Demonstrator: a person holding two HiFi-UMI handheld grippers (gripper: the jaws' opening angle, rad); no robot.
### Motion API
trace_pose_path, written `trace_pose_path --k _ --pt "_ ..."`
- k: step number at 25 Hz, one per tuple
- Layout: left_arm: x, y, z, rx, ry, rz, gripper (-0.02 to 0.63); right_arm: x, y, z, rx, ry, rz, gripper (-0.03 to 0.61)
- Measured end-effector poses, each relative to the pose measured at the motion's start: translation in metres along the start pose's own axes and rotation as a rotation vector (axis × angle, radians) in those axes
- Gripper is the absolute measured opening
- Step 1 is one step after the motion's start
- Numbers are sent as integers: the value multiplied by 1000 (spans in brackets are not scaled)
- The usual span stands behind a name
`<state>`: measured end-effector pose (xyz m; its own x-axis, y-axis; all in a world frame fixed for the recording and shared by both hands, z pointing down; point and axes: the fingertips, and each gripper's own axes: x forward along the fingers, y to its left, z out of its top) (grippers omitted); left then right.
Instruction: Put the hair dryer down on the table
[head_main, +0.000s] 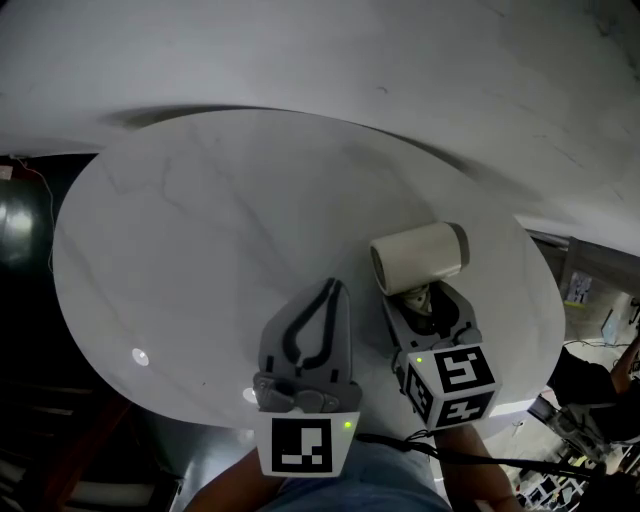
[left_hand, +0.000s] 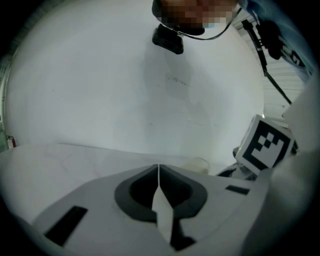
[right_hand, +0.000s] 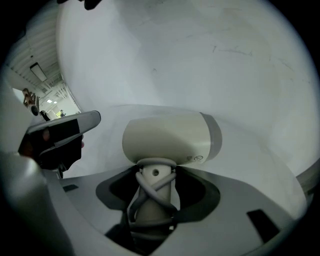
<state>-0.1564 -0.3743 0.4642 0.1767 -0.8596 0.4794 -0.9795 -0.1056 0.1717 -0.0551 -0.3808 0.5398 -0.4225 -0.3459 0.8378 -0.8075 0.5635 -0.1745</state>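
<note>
A cream hair dryer (head_main: 418, 257) with a grey rear band has its barrel lying crosswise over the round white marble table (head_main: 200, 220). Its handle, with grey cord wound round it, runs back between the jaws of my right gripper (head_main: 425, 297). In the right gripper view the jaws close on that handle just under the barrel (right_hand: 167, 137), so my right gripper (right_hand: 156, 172) is shut on it. Whether the barrel touches the tabletop (right_hand: 250, 150) I cannot tell. My left gripper (head_main: 330, 290) hangs to the left of the dryer, shut and empty, its tips (left_hand: 158, 167) together.
The table's near edge runs just under both grippers. Dark floor lies off its left side and cluttered equipment (head_main: 590, 400) off its right. A pale wall rises behind the table. The right gripper's marker cube (left_hand: 265, 142) shows in the left gripper view.
</note>
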Motion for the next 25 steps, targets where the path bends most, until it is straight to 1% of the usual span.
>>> trace_pose_path --k 4,7,9,12,15,18,23,25 --pt "-4 4 1 -8 -4 16 12 1 3 3 -9 -13 4 236" --pt "-6 4 2 2 -10 14 12 0 6 1 -6 -5 23 248" --pt "-8 3 3 0 -11 13 12 -1 8 3 -10 -21 29 265" --pt "-12 0 6 -1 -24 13 12 -8 6 5 -21 -41 25 265" --pt "-17 -5 11 4 -37 11 12 -20 2 14 -31 -94 2 265" --pt "-24 -15 16 11 -51 0 12 -38 1 25 -37 -168 -14 265" --pt "-41 -36 24 14 -92 -22 12 -75 7 31 -31 -304 -3 262" --pt "-50 -48 27 18 -109 -31 12 -93 9 31 -33 -357 0 240"
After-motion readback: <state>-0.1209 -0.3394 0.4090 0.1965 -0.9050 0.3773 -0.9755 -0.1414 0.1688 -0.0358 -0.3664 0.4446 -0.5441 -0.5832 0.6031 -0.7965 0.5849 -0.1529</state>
